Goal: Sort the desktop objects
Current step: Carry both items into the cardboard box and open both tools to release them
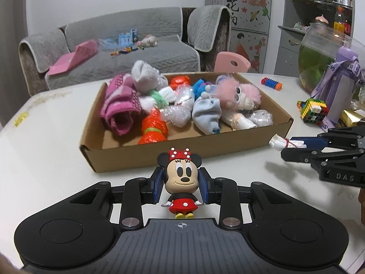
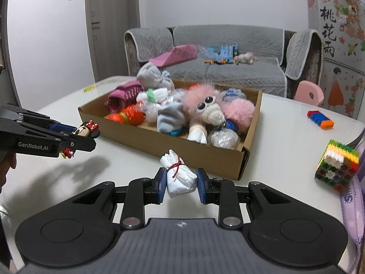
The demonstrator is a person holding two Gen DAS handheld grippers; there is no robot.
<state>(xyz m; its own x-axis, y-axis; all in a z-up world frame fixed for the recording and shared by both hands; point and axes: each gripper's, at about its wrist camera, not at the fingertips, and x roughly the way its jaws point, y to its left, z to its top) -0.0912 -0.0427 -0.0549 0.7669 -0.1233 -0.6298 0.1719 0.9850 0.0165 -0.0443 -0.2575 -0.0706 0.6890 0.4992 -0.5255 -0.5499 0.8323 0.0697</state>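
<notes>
Box (image 1: 146, 157) mostly filled; we've got left hand-held gripper (image 1: 181, 183) clamped on mouse figurine (image 1: 181, 182), right hand-held gripper (image 2: 181, 182) clamped on white bundle (image 2: 180, 178), both just short of box; block cube (image 2: 335, 166) and clip strip (image 2: 320, 119) beside box left.

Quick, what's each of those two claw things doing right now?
Left gripper: shut on the mouse figurine.
Right gripper: shut on the white tied bundle.

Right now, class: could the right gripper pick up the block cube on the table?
Probably not yet: the right gripper is shut on the white bundle. The block cube itself stands uncovered.
</notes>
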